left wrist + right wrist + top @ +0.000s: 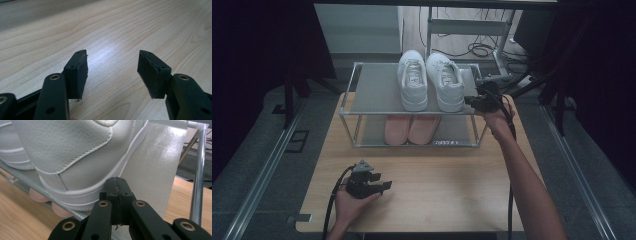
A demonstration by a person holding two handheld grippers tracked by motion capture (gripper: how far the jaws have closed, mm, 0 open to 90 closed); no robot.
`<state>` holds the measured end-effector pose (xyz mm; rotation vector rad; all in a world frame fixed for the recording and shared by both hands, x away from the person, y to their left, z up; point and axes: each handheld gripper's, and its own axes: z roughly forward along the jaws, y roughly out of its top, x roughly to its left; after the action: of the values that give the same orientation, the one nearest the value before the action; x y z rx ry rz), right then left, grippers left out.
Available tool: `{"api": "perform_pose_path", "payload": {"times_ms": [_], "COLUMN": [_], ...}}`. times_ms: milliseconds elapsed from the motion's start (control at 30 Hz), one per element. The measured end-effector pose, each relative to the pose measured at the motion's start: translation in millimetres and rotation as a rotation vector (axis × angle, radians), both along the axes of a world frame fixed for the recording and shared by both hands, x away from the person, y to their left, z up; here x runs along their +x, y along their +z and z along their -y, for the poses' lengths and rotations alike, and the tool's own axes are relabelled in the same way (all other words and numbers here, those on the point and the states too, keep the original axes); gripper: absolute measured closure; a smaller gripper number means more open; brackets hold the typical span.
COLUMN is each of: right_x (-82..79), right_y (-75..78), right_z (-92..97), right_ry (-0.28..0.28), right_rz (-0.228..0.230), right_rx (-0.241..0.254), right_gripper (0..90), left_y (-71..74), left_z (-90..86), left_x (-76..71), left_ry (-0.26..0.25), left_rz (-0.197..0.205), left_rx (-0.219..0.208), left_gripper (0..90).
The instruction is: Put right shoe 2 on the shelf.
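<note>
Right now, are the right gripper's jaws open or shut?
Shut: the right gripper has its jaws pressed together, nothing between them, beside the white shoe.

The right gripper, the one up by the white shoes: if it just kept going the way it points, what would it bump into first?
Most likely the nearer white shoe: the right gripper, jaws shut, points at its sole edge on the shelf.

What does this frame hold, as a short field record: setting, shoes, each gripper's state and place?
setting: wooden table with a two-tier metal shoe rack
top shelf: pair of white sneakers, side by side
lower shelf: pair of pink slippers
right gripper: jaws shut, nothing between them, at the heel of the nearer white sneaker by the rack's right end
left gripper: jaws open, nothing between them, low over the bare table near the front edge
contact right gripper to sneaker: cannot tell
</note>
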<state>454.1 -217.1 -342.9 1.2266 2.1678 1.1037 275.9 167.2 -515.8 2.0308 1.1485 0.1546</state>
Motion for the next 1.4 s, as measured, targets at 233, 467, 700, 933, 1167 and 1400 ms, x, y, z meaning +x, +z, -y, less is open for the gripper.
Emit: {"api": "perform_pose_path", "payload": {"times_ms": [233,467,700,933,1167,1400], "right_x": [-3.9,-6.4,-11.5,-16.3,-16.6,-17.2], "right_y": [1.2,3.0,4.6,6.4,6.8,6.1], "right_z": [-4.1,-10.2,-24.0,-37.6,-39.0,-44.1], "right_ry": [-0.012,-0.003,0.033,0.05,0.035,0.047], "right_rz": [0.014,0.014,0.023,0.032,0.03,0.036], "right_rx": [-0.01,0.0,-0.004,-0.004,0.003,0.006], "right_gripper": [90.0,90.0,90.0,90.0,90.0,90.0], "left_y": [-1.2,-0.4,-0.3,0.1,-0.6,0.8], "left_z": [1.8,1.3,1.2,1.5,2.0,1.4], "left_x": [0.2,0.0,-0.1,-0.3,0.1,-1.1], "left_ry": [-0.004,0.001,0.001,-0.001,-0.001,0.01], "left_rz": [-0.005,-0.002,-0.002,-0.002,-0.003,-0.006], "left_rx": [0.003,-0.003,-0.001,0.001,0.001,-0.008], "left_gripper": [41.7,41.7,41.7,41.7,41.7,41.7]}}
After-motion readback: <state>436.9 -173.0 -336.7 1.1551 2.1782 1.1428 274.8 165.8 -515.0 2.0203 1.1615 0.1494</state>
